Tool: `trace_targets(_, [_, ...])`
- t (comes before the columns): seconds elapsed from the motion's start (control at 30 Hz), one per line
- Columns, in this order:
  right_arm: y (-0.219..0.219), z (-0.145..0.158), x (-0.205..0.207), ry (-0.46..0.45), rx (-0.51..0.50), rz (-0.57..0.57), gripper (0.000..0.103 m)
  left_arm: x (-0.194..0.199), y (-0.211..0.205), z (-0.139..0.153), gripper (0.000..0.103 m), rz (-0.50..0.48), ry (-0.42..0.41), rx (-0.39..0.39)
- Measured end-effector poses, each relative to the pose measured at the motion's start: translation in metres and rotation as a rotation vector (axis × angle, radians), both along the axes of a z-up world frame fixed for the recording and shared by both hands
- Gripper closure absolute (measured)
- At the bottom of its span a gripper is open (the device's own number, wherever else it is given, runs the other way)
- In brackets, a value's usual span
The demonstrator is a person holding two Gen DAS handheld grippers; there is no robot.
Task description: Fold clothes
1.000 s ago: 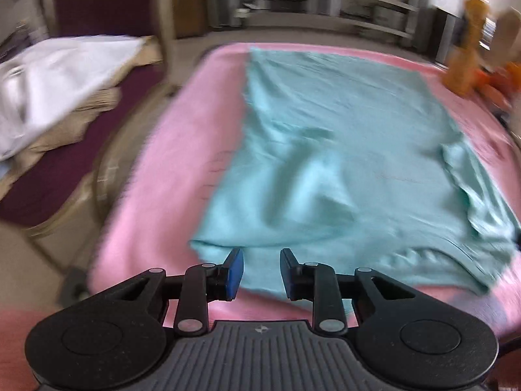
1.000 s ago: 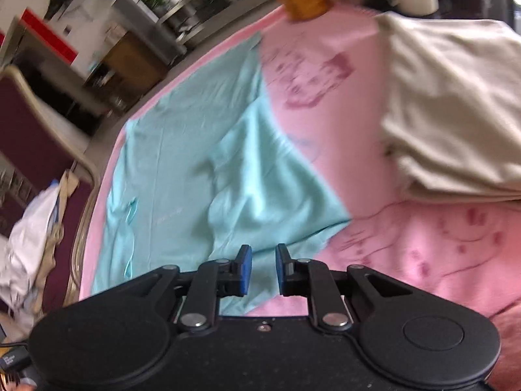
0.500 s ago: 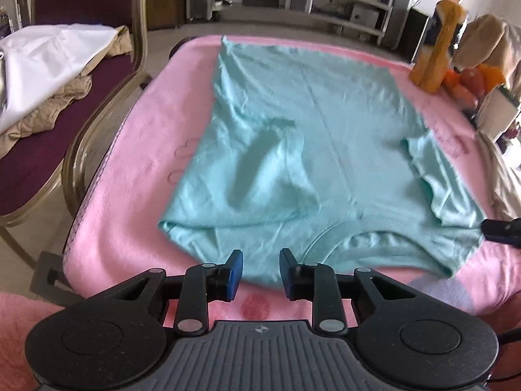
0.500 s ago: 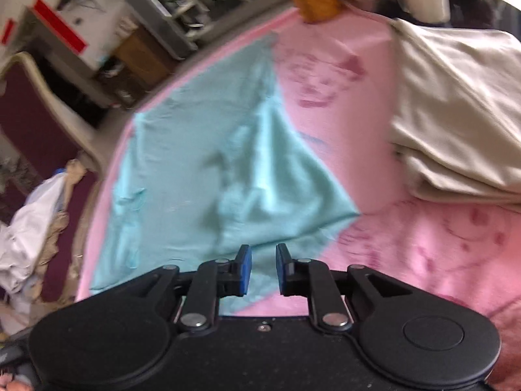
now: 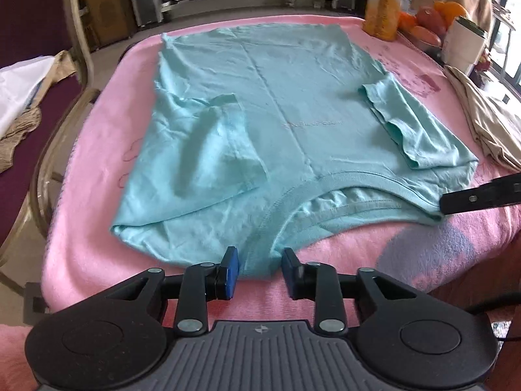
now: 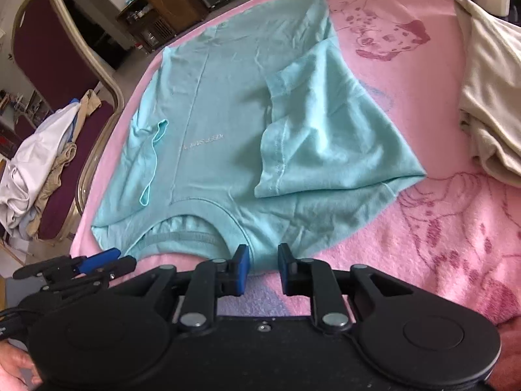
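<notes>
A light teal T-shirt (image 5: 293,104) lies flat on a pink blanket (image 5: 97,169), collar toward me, both sleeves folded inward onto the body. It also shows in the right wrist view (image 6: 228,123). My left gripper (image 5: 259,272) is open, its jaws on either side of the shirt's near shoulder edge left of the collar. My right gripper (image 6: 263,268) is open at the near shoulder edge right of the collar; its finger shows in the left wrist view (image 5: 478,195). The left gripper appears at the lower left of the right wrist view (image 6: 81,265).
A folded beige garment (image 6: 488,81) lies on the blanket to the right. An orange bottle (image 5: 382,9), fruit (image 5: 433,19) and a white container (image 5: 462,45) stand at the far right. A maroon chair (image 6: 65,81) with a heap of clothes (image 6: 35,163) stands to the left.
Both grippers have drawn back to the collar end of the shirt and lowered to its near edge. The shirt now lies flat with both sleeves folded in.
</notes>
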State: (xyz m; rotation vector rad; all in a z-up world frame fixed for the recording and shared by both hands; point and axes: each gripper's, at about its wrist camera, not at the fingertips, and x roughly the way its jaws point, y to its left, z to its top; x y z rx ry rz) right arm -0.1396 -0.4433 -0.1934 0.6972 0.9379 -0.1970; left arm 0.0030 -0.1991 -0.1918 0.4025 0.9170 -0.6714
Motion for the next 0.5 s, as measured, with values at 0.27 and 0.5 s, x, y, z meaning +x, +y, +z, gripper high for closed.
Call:
trace_targets(0.27, [-0.023, 0.057, 0.003, -0.168, 0.007, -0.075, 0.073, 0.036, 0.021, 0.062, 0.066, 0.129, -0.052, -0.164])
trace_targets(0.5, [-0.045, 0.13, 0.047, -0.319, -0.101, -0.089, 0.071, 0.108, 0.01, 0.12, 0.059, 0.191, -0.138, -0.233])
